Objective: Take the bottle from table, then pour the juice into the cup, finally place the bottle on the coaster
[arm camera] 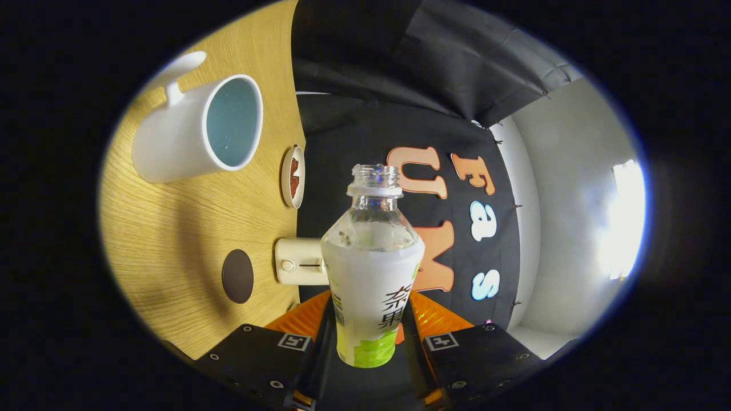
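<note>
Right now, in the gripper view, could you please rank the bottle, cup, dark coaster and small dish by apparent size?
1. Bottle, clamped between the fingers, nearest the camera, so its lead is unsure.
2. Cup.
3. Dark coaster and small dish look alike.

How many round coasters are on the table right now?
2: a dark coaster beside the cream box, and a white-rimmed one between that box and the cup. More may be hidden.

Wooden table (pixel 171 228) — black cloth wall (pixel 400 68), white wall (pixel 559 171), bright light (pixel 625 217).
</note>
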A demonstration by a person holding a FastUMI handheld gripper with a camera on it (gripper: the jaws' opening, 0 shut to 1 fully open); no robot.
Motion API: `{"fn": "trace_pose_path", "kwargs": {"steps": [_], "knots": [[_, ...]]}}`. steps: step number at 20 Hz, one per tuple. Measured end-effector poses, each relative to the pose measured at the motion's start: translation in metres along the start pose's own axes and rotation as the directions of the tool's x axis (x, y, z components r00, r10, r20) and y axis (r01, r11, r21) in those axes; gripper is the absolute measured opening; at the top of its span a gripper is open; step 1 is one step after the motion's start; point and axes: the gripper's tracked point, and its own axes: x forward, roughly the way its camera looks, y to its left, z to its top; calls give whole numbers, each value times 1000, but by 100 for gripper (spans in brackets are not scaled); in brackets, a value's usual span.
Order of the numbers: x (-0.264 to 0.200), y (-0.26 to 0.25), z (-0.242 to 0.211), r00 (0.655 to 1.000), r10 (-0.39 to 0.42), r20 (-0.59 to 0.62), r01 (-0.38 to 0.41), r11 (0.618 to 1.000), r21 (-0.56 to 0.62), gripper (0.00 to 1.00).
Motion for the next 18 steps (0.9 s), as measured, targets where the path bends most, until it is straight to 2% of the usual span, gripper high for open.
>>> {"fn": "trace_pose_path", "kwargs": {"steps": [8, 18], "knots": [[1, 6, 4, 1000, -3, 31, 6, 995, -99, 58], [6, -8, 11, 998, -24, 65, 34, 988, -150, 58]]}}
